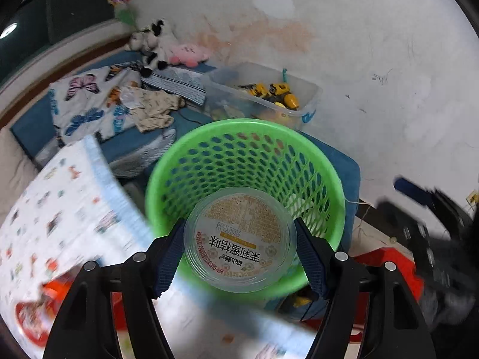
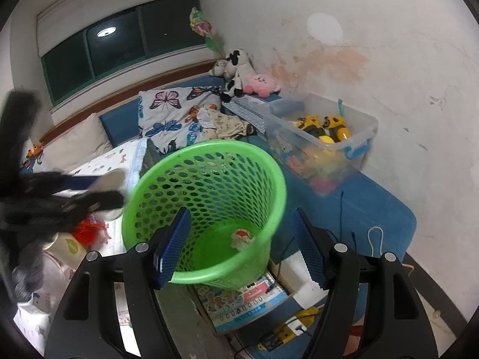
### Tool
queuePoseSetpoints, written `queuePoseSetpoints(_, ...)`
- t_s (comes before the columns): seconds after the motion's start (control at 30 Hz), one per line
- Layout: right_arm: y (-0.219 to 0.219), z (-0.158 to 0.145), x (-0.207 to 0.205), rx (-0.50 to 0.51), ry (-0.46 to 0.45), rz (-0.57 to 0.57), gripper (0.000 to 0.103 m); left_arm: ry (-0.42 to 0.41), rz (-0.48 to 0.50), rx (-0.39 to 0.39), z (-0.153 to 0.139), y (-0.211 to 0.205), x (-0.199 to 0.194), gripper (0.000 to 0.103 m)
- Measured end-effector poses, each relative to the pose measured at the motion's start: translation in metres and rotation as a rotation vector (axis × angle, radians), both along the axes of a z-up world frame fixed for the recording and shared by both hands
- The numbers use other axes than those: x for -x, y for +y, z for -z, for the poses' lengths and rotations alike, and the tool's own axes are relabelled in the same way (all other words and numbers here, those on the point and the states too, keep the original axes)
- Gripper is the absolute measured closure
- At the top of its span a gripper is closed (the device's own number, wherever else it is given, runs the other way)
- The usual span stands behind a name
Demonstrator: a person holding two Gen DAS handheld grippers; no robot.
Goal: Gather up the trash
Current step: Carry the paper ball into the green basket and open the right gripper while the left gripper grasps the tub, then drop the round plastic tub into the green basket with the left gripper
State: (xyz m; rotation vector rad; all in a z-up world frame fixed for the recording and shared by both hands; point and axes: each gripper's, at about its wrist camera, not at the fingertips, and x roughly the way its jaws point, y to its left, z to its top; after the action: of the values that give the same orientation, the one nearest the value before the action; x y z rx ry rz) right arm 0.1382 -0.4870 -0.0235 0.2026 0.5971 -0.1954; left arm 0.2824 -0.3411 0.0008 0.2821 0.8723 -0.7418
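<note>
A green mesh waste basket (image 1: 245, 161) stands in front of both grippers; it also shows in the right wrist view (image 2: 209, 185). My left gripper (image 1: 239, 251) is shut on a clear plastic cup with a yellow printed label (image 1: 241, 239), held over the basket's near rim. My right gripper (image 2: 241, 245) is open and empty, with the jaws either side of the basket's near rim. A small white and red scrap (image 2: 242, 237) lies on the basket's floor. The blurred left gripper (image 2: 45, 197) shows at the left of the right wrist view.
A bed with a patterned sheet (image 1: 60, 209), a butterfly pillow (image 2: 170, 116) and plush toys (image 2: 239, 71) lies behind. A clear bin of yellow toys (image 2: 323, 137) stands by the stained wall. Red wrappers (image 2: 86, 230) lie left. A printed board (image 2: 239, 302) and cables lie below.
</note>
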Motion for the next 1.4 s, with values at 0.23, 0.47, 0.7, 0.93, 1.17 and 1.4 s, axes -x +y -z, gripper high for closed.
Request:
queuePoseSetpoints(0.23,-0.005,0.010,0.014,0.014,0.023,0.021,0.033,0.027,0.000,-0.009,0.012,-0.057,-0.030,0.021)
queuePoseSetpoints(0.47,0.003,0.012,0.020,0.022,0.017,0.020,0.033,0.018,-0.041,0.051,0.000,-0.039,-0.028,0.021)
queuePoseSetpoints(0.7,0.033,0.007,0.030,0.005,-0.001,-0.045,0.033,-0.067,-0.097,0.098,-0.042,0.030,0.005,0.021)
queuePoseSetpoints(0.93,0.087,0.006,0.035,-0.001,-0.001,-0.151,0.029,-0.149,-0.185,0.131,-0.072,0.129,0.058,0.021)
queuePoseSetpoints(1.17,0.143,0.008,0.032,0.002,0.015,-0.273,0.029,-0.191,-0.272,0.121,-0.072,0.220,0.101,0.021)
queuePoseSetpoints(1.4,0.185,0.009,0.023,-0.005,0.024,-0.371,0.029,-0.172,-0.368,0.101,-0.047,0.295,0.131,0.021)
